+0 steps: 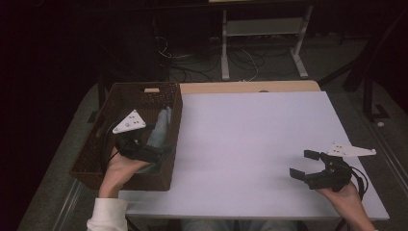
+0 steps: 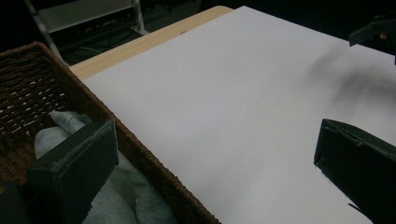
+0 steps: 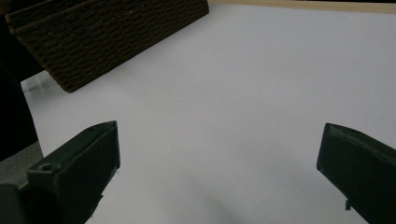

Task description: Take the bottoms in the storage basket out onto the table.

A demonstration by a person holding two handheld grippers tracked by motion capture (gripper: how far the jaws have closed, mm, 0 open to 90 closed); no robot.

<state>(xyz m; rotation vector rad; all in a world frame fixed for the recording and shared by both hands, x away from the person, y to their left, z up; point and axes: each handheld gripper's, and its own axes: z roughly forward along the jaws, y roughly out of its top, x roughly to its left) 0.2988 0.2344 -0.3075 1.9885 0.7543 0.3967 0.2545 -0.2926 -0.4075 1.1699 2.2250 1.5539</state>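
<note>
Two grippers, jaws apart: left gripper over the woven brown basket at 9 o'clock holding grey cloth; right gripper above the smooth white counter.

You have one brown woven basket at the left edge of the white table, and inside that basket lies one bundle of grey cloth; you cannot tell whether it is a single piece or several. You hold two grippers: the left gripper above the basket, and the right gripper well to the basket's right.
</note>
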